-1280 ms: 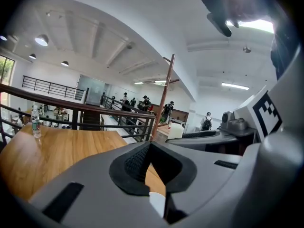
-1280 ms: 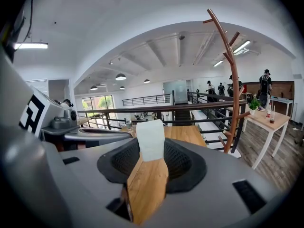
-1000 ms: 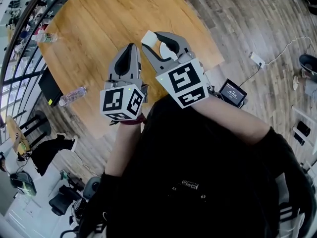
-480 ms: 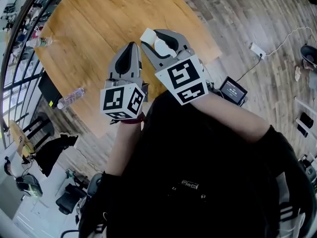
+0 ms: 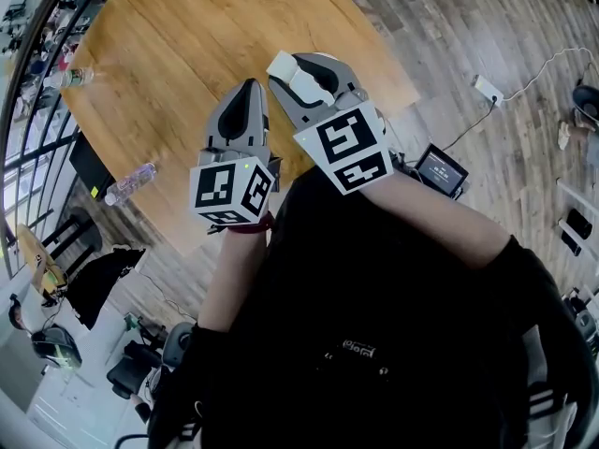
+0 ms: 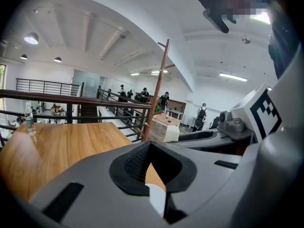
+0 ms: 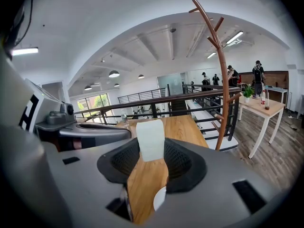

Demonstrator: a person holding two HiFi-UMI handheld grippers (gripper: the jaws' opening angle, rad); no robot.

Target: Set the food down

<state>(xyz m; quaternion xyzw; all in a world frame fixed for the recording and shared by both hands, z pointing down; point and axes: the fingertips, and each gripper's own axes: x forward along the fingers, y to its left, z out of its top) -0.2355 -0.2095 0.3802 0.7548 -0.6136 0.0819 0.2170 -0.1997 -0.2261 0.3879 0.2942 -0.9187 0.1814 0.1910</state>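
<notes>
A white, rectangular piece of food (image 5: 281,65) is pinched at the tips of my right gripper (image 5: 285,69), held in the air over the near part of the round wooden table (image 5: 187,36). In the right gripper view the white piece (image 7: 150,139) stands upright between the two black pads, which press on its sides, with my right gripper (image 7: 151,142) shut on it. My left gripper (image 5: 247,88) hovers just to the left of it, jaws shut with nothing between them. In the left gripper view the tips of my left gripper (image 6: 149,144) meet above the table (image 6: 61,146).
Two plastic water bottles lie near the table's left rim, one (image 5: 70,78) further out and one (image 5: 131,181) closer. A black flat object (image 5: 94,162) sits at that edge. A small screen (image 5: 440,171) and a power strip (image 5: 487,113) lie on the plank floor at the right. A wooden coat stand (image 7: 221,75) rises beyond the table.
The right gripper with the white piece has crept slightly further out over the table. The left gripper has hardly moved.
</notes>
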